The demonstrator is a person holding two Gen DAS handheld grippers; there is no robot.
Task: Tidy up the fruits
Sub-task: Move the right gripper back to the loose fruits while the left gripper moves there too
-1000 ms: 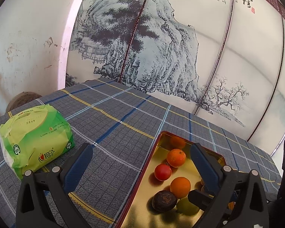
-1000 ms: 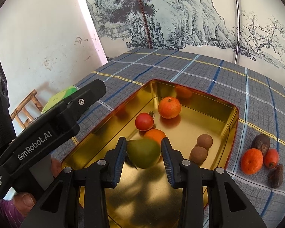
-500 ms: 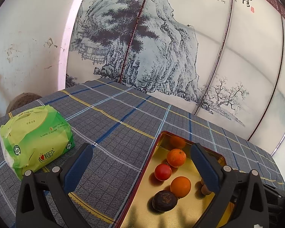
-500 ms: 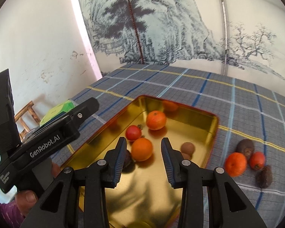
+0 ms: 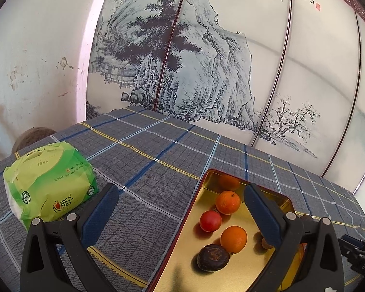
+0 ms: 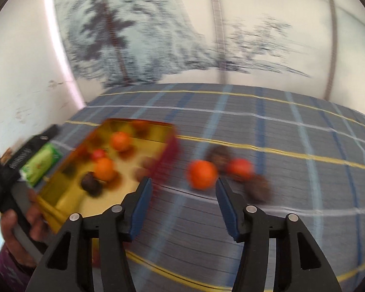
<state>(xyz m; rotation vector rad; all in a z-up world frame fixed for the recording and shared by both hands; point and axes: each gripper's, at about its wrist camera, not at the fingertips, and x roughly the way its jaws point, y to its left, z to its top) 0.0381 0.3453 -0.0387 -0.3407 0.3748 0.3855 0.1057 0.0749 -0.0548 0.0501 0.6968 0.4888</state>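
Observation:
A gold tray (image 5: pixel 182 275) with a red rim holds two oranges (image 5: pixel 227 202), a red tomato (image 5: pixel 210 221), a dark passion fruit (image 5: pixel 213 257) and small brown fruits half hidden by a finger. My left gripper (image 5: pixel 180 194) is open and straddles the tray's left edge with nothing between its fingers. In the blurred right wrist view, the tray (image 6: pixel 168 146) is at the left. My right gripper (image 6: pixel 183 185) is over the cloth with its jaws opening and nothing between them. Just beyond it lie an orange (image 6: pixel 202 174), a red fruit (image 6: pixel 239 169) and two dark fruits (image 6: pixel 259 189). No green pear is visible.
A green tissue pack (image 5: pixel 48 194) lies on the checked tablecloth (image 5: pixel 146 165) left of the tray. A painted screen (image 5: pixel 206 60) stands behind the table. A person's hand (image 6: pixel 24 223) holds the left gripper (image 6: pixel 19 160) at the tray's near left corner.
The right gripper let go of the green pear over the tray, then swung right to the loose fruits on the cloth, and its jaws widened. The left gripper stayed put.

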